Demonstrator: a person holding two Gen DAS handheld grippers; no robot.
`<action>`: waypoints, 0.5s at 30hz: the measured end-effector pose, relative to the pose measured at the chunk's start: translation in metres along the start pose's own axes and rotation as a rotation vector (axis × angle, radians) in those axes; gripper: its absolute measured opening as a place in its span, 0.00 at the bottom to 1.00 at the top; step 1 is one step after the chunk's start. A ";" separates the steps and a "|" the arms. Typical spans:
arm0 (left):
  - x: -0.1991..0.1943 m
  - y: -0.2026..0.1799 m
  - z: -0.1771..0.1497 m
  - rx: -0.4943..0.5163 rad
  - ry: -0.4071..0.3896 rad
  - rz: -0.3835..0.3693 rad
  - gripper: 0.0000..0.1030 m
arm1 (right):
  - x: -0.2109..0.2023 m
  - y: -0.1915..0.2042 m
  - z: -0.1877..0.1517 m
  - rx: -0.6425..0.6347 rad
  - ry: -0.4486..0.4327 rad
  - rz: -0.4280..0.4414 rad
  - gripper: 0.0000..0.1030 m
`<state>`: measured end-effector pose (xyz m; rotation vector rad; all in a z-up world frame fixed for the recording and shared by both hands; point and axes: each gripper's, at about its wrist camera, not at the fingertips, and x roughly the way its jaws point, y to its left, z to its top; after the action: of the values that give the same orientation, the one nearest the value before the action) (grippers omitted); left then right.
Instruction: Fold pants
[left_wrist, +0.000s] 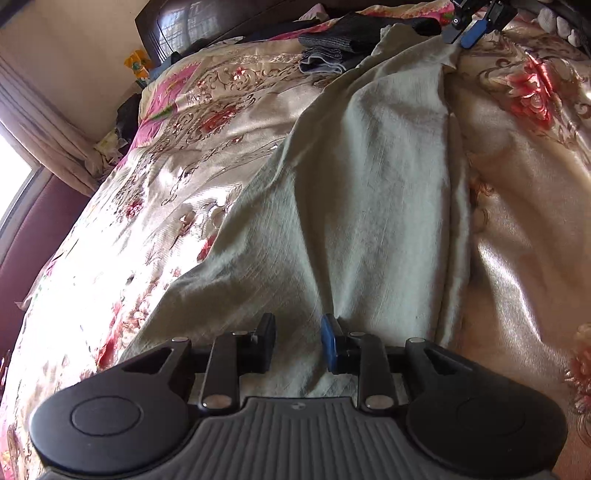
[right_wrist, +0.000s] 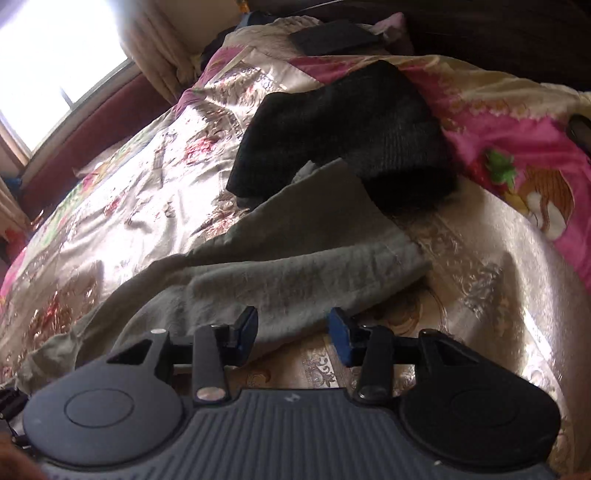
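pants (left_wrist: 369, 192) on bedspread (left_wrist: 192, 155) – dark clothes (right_wrist: 332, 136) at far end; both hand-held grippers open.

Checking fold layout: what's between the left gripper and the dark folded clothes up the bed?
Left wrist view: only the grey-green pants stretch from the left gripper up to the dark folded clothes.

From my left claw's camera, the pale green pants (left_wrist: 369, 192) run under my own housing at six o'clock, so their near end is hidden from me. At one o'clock my right claw (left_wrist: 471, 27) is cut by the top edge; only its fingertips show. From the right camera, the pants (right_wrist: 295, 254) slip off at nine o'clock, and their far hem goes under a dark folded garment (right_wrist: 343, 136). The window (right_wrist: 55, 55) at eleven o'clock is blown white; nothing outside can be told.
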<state>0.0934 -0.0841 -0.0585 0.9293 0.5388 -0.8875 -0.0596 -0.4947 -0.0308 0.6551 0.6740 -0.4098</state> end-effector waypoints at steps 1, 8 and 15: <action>0.000 -0.001 0.000 0.004 0.012 0.009 0.41 | 0.001 -0.006 0.001 0.024 -0.031 -0.012 0.42; -0.002 -0.012 0.011 0.040 0.049 0.027 0.44 | 0.003 -0.026 0.018 0.070 -0.055 0.001 0.45; -0.002 -0.018 0.022 0.050 0.050 0.021 0.44 | 0.019 -0.044 0.015 0.265 -0.049 0.088 0.44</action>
<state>0.0775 -0.1072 -0.0539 1.0027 0.5508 -0.8642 -0.0635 -0.5396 -0.0528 0.9196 0.5464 -0.4365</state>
